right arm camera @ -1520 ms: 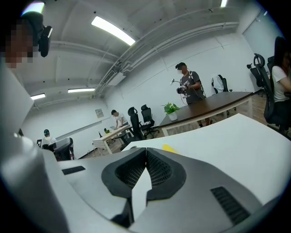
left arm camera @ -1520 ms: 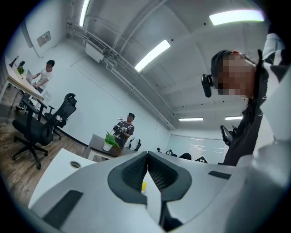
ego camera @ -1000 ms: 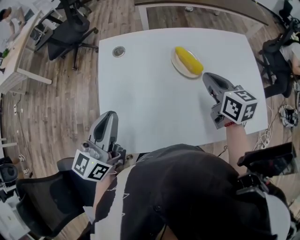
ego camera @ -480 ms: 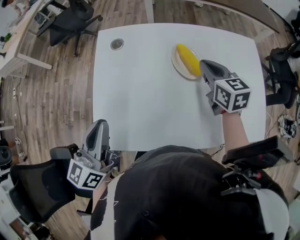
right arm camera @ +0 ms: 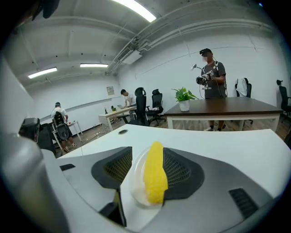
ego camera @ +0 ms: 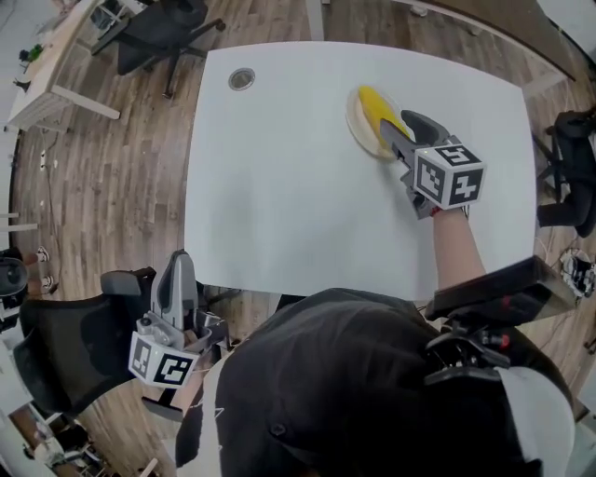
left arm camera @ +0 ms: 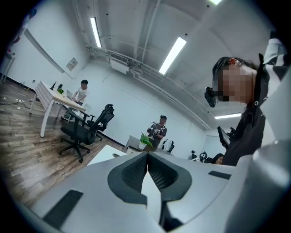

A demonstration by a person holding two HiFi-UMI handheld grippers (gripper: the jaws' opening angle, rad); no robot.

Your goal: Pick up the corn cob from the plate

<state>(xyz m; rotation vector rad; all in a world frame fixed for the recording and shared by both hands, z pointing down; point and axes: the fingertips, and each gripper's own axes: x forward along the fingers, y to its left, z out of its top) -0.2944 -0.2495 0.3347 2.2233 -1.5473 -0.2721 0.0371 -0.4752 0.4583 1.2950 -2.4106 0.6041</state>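
Note:
A yellow corn cob (ego camera: 376, 109) lies on a small pale plate (ego camera: 357, 128) at the far right of the white table (ego camera: 279, 186). My right gripper (ego camera: 395, 131) reaches over the plate; its jaws have just been opening. In the right gripper view the corn cob (right arm camera: 155, 179) lies lengthwise between the pads of my right gripper (right arm camera: 150, 167), close against the right pad and with a gap to the left one, on the plate (right arm camera: 136, 184). My left gripper (ego camera: 177, 264) hangs off the table's near left corner, shut and empty. The left gripper view shows my left gripper (left arm camera: 146, 158) pointing level into the room.
A round cable grommet (ego camera: 241, 79) sits in the table's far left corner. Black office chairs stand beyond the table (ego camera: 163, 26) and beside my left hand (ego camera: 70, 349). Wooden floor surrounds the table. A person (right arm camera: 210, 79) stands at a dark desk with a plant (right arm camera: 184, 98).
My right gripper has moved forward and down from the table's right side onto the plate and now straddles the corn cob. The left gripper has drifted back off the table's near edge.

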